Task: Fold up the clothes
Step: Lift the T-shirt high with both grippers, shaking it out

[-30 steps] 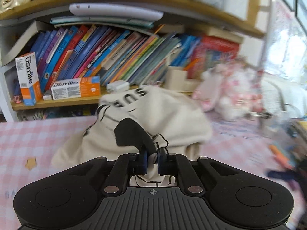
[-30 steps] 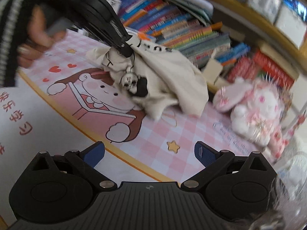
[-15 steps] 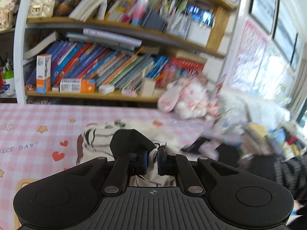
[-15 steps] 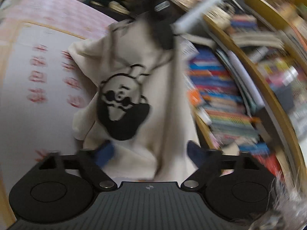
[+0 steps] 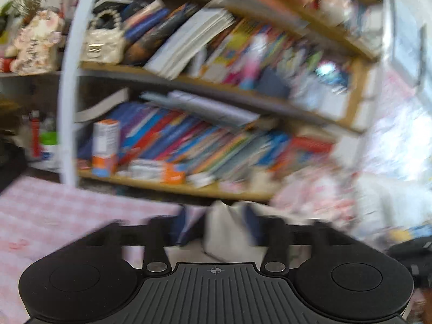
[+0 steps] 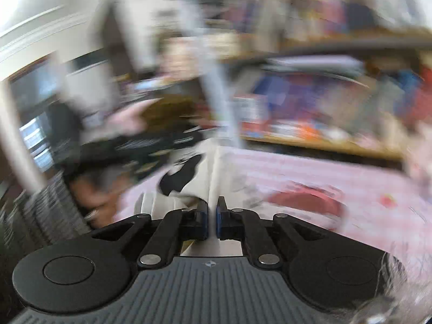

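The cream garment [image 5: 225,232] shows as a folded bit of cloth standing between the spread fingers of my left gripper [image 5: 216,224], which is open; the view is blurred. In the right wrist view the same cream garment [image 6: 216,170] with its black print [image 6: 178,179] runs up from my right gripper [image 6: 212,216]. That gripper's jaws are pinched together on a thin edge of the cloth. Most of the garment is hidden below both grippers.
The pink checked tablecloth [image 5: 54,216] covers the table, seen again in the right wrist view [image 6: 337,172]. A bookshelf [image 5: 189,140] full of books stands behind it, with a pink plush toy [image 5: 318,197] at its right. A person's hand [image 6: 91,197] and striped sleeve [image 6: 140,145] are at the left.
My left gripper, shut on the garment before, now stands open. My right gripper, open before, has closed on the cloth. Both views swung fast and are blurred.
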{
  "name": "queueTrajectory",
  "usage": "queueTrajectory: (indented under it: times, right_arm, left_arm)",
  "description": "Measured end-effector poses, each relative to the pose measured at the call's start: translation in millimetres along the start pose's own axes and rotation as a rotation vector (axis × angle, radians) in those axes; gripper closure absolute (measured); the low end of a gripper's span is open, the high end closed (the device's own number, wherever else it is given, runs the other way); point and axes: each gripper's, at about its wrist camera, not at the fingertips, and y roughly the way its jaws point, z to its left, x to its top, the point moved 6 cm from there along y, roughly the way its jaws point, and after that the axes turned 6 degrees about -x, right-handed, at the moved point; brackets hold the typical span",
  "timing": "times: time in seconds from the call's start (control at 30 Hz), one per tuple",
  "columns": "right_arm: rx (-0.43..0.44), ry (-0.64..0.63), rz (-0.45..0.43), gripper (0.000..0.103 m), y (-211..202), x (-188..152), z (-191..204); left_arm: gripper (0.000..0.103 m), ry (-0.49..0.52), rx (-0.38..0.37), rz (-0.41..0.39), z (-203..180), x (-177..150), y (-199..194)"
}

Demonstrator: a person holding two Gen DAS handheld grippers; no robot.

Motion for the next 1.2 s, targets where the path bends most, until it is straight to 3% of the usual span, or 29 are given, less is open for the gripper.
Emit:
queueTrajectory:
  times: [0.1, 0.17, 0.23, 0.27, 0.3, 0.33, 0.37, 0.4, 0.6, 0.8, 0.9, 0.97, 1.0, 1.07, 1.2]
  right_arm:
    - [-0.264, 0.030, 0.114, 0.097, 44.1, -10.1, -44.6]
    - [-0.335, 0.055, 0.184, 0.096, 68.6, -24.3, -65.8]
    - [-0.391, 0.081, 0.239, 0.096, 87.9, -37.4, -83.7]
    - [-0.397, 0.096, 0.244, 0.093, 90.4, -42.2, -87.9]
    - [-0.402, 0.094, 0.244, 0.085, 88.8, -45.7, -89.0]
    - [-0.405, 0.075, 0.240, 0.076, 82.9, -48.1, -87.1]
    - [-0.407, 0.056, 0.236, 0.059, 77.1, -50.4, -85.2]
    - [-0.410, 0.037, 0.231, 0.054, 71.3, -52.7, -83.2]
    - [-0.426, -0.077, 0.206, 0.049, 36.2, -66.5, -71.4]
    - [-0.460, -0.156, 0.177, 0.045, 18.3, -75.4, -47.3]
    - [-0.384, -0.128, 0.241, 0.045, 30.4, -89.3, -33.4]
    - [-0.400, -0.139, 0.274, 0.048, 45.5, -99.6, -32.7]
    - [-0.421, -0.149, 0.287, 0.056, 53.6, -104.4, -33.7]
    - [-0.462, -0.120, 0.276, 0.089, 61.9, -100.9, -44.8]
    - [-0.458, 0.003, 0.122, 0.095, 34.2, -54.0, -59.3]
  left_arm:
    - [0.030, 0.090, 0.070, 0.063, 10.0, -16.6, -1.1]
    - [0.030, 0.111, 0.057, 0.110, 15.4, -38.2, -10.5]
    - [0.030, 0.089, -0.005, 0.187, 14.1, -66.8, -16.2]
    - [0.030, 0.091, -0.045, 0.231, 8.5, -81.8, -16.4]
    - [0.030, 0.100, -0.081, 0.270, 2.2, -95.9, -16.7]
    - [0.030, 0.134, -0.101, 0.298, -6.4, -106.8, -16.3]
    - [0.030, 0.183, -0.112, 0.319, -16.1, -115.6, -15.0]
    - [0.030, 0.243, -0.115, 0.326, -25.4, -121.1, -13.3]
    - [0.030, 0.525, -0.200, 0.295, -80.4, -129.7, -1.6]
    - [0.030, 0.730, -0.169, 0.383, -97.5, -152.3, 24.6]
    - [0.030, 0.776, -0.158, 0.390, -98.5, -157.7, 22.7]
    - [0.030, 0.792, -0.155, 0.380, -101.2, -158.4, 17.9]
    - [0.030, 0.791, -0.151, 0.374, -102.6, -158.2, 15.8]
    - [0.030, 0.791, -0.144, 0.361, -105.6, -157.8, 12.4]
    - [0.030, 0.809, -0.129, 0.320, -115.6, -156.0, 16.7]
